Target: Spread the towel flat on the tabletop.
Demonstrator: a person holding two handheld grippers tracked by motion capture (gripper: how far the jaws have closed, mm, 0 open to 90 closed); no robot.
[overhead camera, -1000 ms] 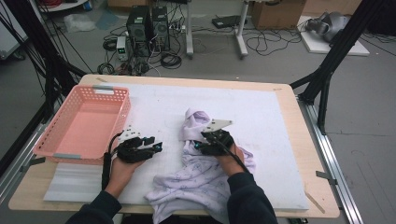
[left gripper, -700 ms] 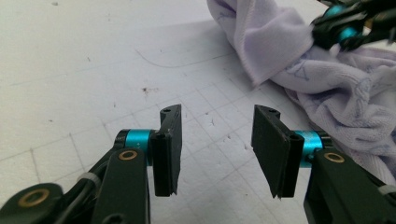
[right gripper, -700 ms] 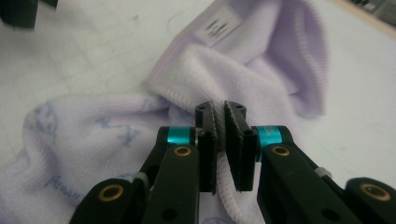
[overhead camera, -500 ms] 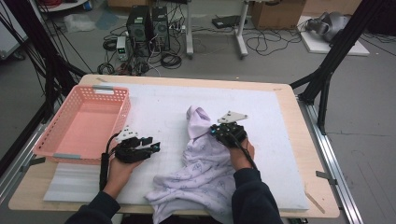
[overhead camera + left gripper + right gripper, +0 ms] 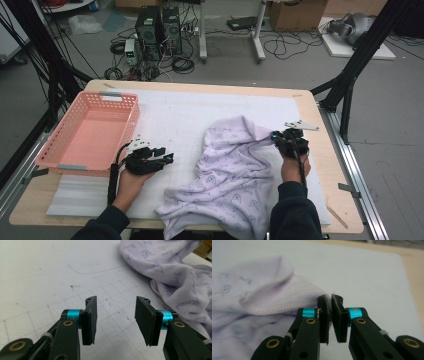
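Lilac garment [image 5: 227, 175] stretched toward right gripper [image 5: 276, 136], jaws pinching hem.

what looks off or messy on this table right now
The lilac garment lies crumpled, its lower edge spilling over the table's near edge. The right gripper pinches one hem, pulling it taut. Nothing looks damaged.

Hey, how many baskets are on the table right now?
1. The pink basket sits at the table's left side, beyond the left claw, apart from the lilac cloth that the right claw grips.
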